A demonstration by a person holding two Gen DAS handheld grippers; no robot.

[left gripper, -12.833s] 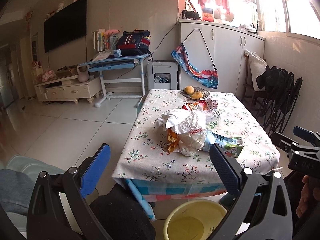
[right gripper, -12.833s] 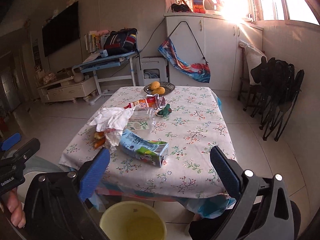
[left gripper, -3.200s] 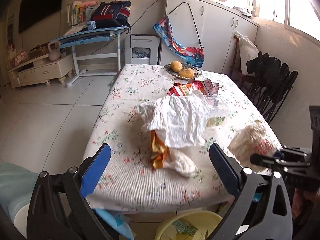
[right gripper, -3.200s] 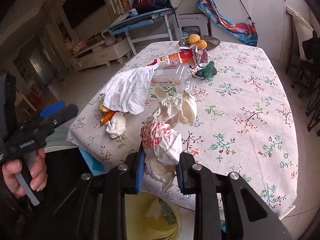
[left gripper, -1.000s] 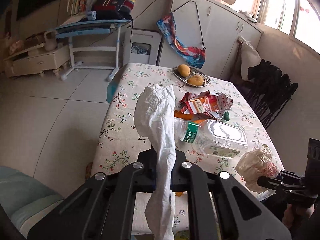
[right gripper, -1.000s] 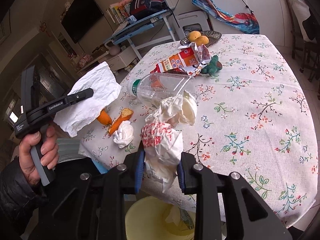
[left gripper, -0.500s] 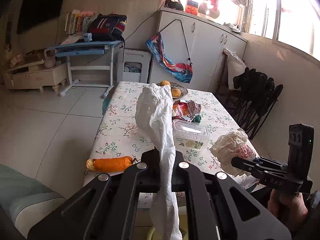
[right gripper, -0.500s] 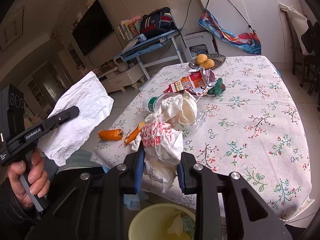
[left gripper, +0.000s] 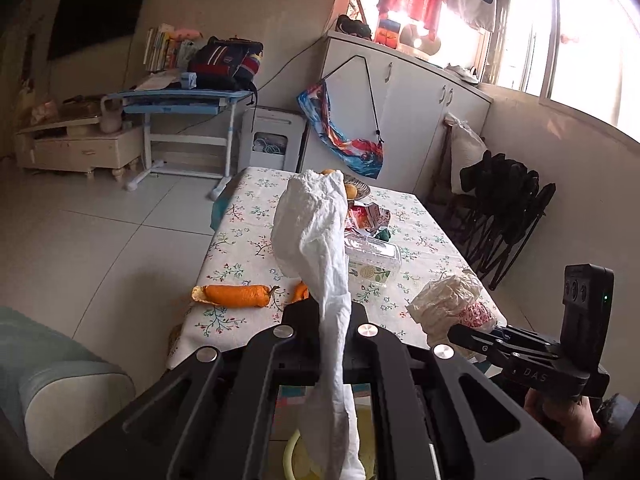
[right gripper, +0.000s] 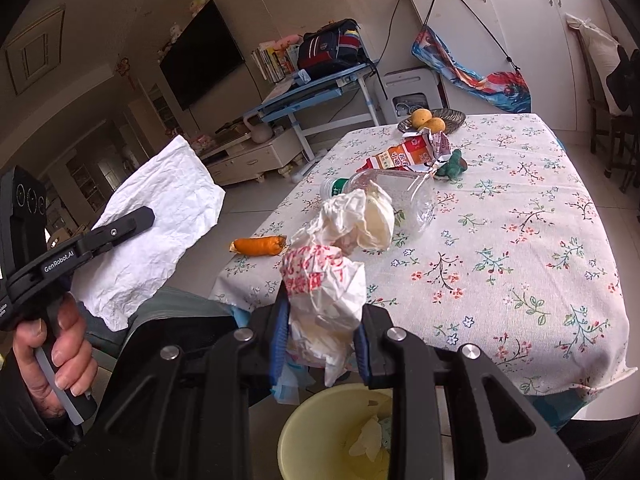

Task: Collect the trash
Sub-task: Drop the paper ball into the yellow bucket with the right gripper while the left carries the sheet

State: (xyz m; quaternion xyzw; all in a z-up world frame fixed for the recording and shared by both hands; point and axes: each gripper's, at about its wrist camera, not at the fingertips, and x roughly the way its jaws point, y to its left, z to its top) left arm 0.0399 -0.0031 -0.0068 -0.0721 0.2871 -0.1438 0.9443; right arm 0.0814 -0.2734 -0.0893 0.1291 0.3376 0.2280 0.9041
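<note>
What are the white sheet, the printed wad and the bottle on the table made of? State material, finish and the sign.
White sheet: probably thin paper, matte; it holds fine creases and hangs limp.
Printed wad: likely crumpled wrapper paper or thin plastic, slightly glossy, red print on it.
Bottle: clear plastic, shiny; the tablecloth shows through it.

Crinkled white paper sheet

Hung clear above the yellow bin; open floor to the left. Crowded along the table middle: carrot, bottle, carton.
</note>
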